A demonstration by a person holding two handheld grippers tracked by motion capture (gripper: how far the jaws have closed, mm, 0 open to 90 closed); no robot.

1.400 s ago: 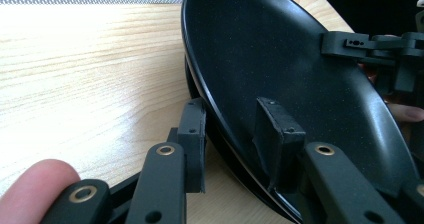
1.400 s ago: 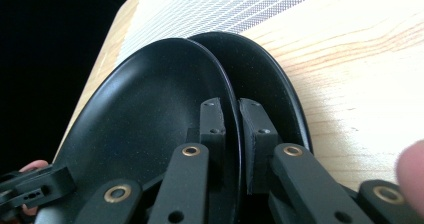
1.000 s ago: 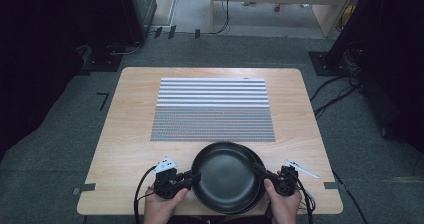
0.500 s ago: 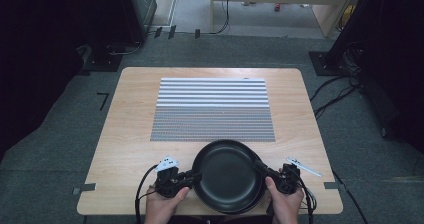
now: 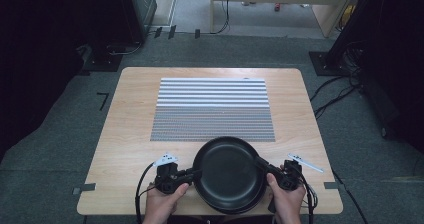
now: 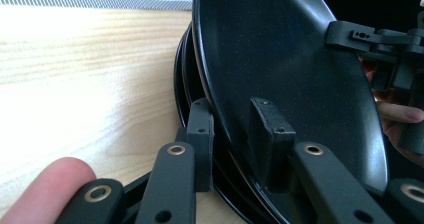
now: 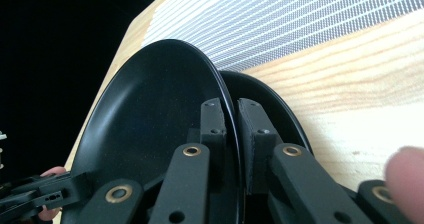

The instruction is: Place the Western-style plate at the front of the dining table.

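A light wooden table [image 5: 125, 134] stands on grey floor, a striped mat [image 5: 212, 109] across its middle; at the near edge lies a stack of black plates [image 5: 229, 202]; the top plate [image 5: 227, 171] is clamped at its rim from both sides, left gripper [image 5: 192, 173] and right gripper [image 5: 260, 163] each closed on it.

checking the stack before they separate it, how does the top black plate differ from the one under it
The top plate is pinched at its rim by both claws, left claw and right claw; the lower plate is held by neither. In the right gripper view the top plate's rim is raised off the lower plate, which lies flatter on the table. Both are black, round and glossy, and look similar in size.
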